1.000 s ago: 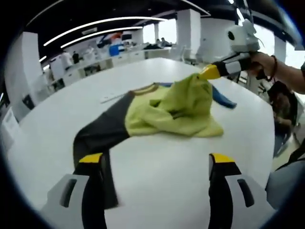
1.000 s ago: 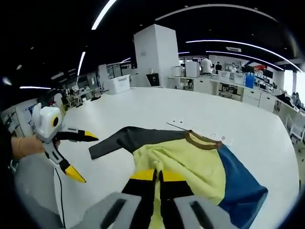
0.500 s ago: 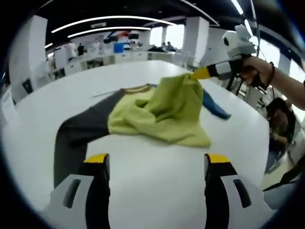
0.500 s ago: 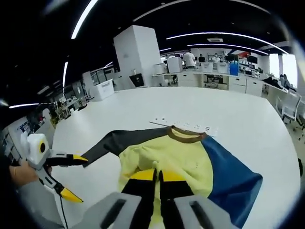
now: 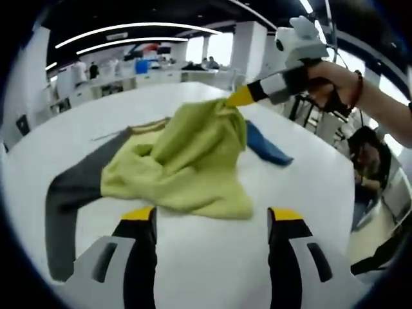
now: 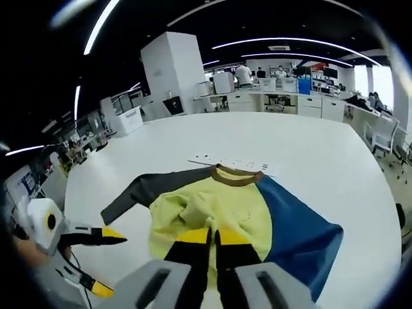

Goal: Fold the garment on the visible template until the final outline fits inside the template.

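A white table (image 6: 335, 161) carries the garment (image 6: 219, 206), its yellow-green body heaped over whatever lies beneath. The right gripper (image 6: 213, 239) pinches the raised yellow fabric, jaws together, while the left gripper (image 5: 210, 215) hangs with jaws spread. Pale strips (image 6: 235, 165) beyond the collar are perhaps the template, too small to tell.

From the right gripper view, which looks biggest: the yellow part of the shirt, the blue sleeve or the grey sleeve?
1. Yellow part.
2. Blue sleeve, close behind it.
3. Grey sleeve, smallest, though it lies farther off.
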`<action>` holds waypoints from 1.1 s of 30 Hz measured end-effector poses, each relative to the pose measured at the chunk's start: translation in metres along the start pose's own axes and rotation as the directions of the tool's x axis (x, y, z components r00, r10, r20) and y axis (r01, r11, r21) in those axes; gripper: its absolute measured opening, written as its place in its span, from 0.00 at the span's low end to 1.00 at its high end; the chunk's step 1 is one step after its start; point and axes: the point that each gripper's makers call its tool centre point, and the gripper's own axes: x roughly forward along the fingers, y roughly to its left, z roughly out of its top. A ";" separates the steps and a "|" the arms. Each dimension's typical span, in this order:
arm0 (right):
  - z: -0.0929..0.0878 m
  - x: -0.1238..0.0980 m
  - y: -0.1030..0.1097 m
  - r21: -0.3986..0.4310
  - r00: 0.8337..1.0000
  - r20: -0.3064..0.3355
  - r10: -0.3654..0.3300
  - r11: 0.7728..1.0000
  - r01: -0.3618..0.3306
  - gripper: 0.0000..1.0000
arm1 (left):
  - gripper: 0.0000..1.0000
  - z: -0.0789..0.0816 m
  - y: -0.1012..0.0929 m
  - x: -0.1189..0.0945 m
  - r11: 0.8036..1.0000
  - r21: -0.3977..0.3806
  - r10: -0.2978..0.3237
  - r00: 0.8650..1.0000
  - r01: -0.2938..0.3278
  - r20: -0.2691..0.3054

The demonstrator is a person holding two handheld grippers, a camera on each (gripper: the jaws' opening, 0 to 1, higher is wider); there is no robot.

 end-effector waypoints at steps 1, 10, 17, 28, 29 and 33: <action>-0.001 0.000 -0.001 -0.004 1.000 -0.003 -0.002 1.000 0.002 0.00 | 0.64 0.000 -0.004 0.003 1.000 0.008 -0.007 1.000 0.007 -0.001; -0.012 -0.002 -0.010 -0.021 1.000 -0.025 -0.015 1.000 0.015 0.00 | 0.52 0.000 -0.022 0.028 0.997 0.082 -0.016 1.000 0.017 -0.006; -0.018 -0.002 -0.011 -0.025 0.999 -0.035 -0.008 1.000 0.007 0.00 | 0.40 -0.016 -0.025 0.045 0.996 0.090 -0.002 0.999 0.007 -0.047; -0.031 -0.001 0.003 -0.051 0.996 -0.062 0.058 0.997 -0.061 0.00 | 0.27 -0.024 -0.026 0.055 0.999 0.054 -0.001 0.998 0.004 -0.059; -0.032 -0.001 0.004 -0.055 0.996 -0.064 0.065 0.996 -0.069 0.00 | 0.26 -0.024 -0.026 0.055 0.998 0.059 0.001 0.998 0.002 -0.060; -0.036 0.000 0.008 -0.058 0.993 -0.071 0.090 0.994 -0.094 0.00 | 0.24 -0.025 -0.026 0.057 0.999 0.053 0.009 0.998 -0.005 -0.061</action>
